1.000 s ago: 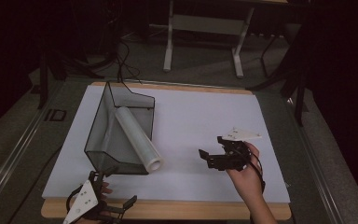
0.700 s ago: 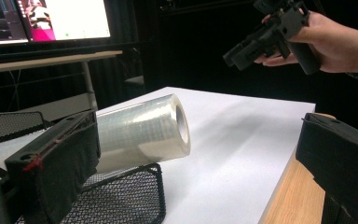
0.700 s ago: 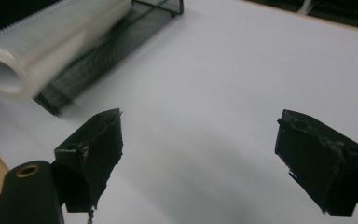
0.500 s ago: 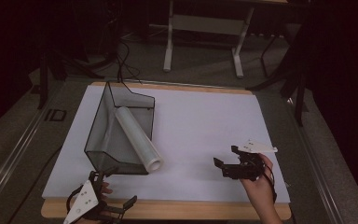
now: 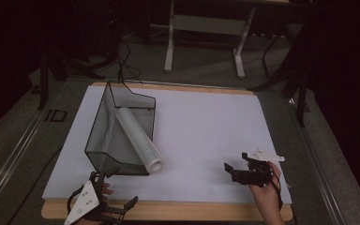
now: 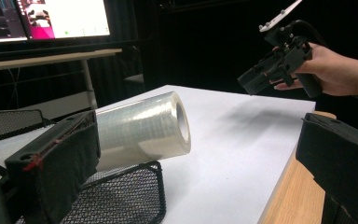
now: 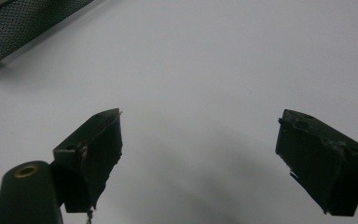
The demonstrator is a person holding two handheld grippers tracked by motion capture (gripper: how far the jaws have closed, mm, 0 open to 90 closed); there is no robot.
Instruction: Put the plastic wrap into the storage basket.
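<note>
A roll of clear film (image 5: 138, 139) lies tilted in a black wire-mesh basket (image 5: 104, 126) on the left part of the table (image 5: 206, 117). Its far end rests low inside the basket, and its near end, with the open core, sticks out over the basket's near right rim. In the left gripper view the roll (image 6: 142, 128) rests on the mesh rim (image 6: 121, 196), but its far part is hidden behind the gripper's own jaw. No label or writing can be read on the roll or on the basket.

The left gripper (image 5: 117, 199) is at the near left edge of the table, just near of the basket; it is partly cut off by the bottom of the high view, and the hand under its grey plate is hard to make out. Its jaws stand wide apart and hold nothing.

The right gripper (image 5: 232, 171) is held by the right hand (image 5: 265, 187) above the near right part of the table, well apart from the basket. Its jaws are also spread and empty, with bare white table (image 7: 205, 70) between them; a corner of the mesh basket (image 7: 23, 28) shows at the top left of that view.

Far behind the table in the left gripper view there is a lit monitor (image 6: 46, 18), whose text is too small to read.
</note>
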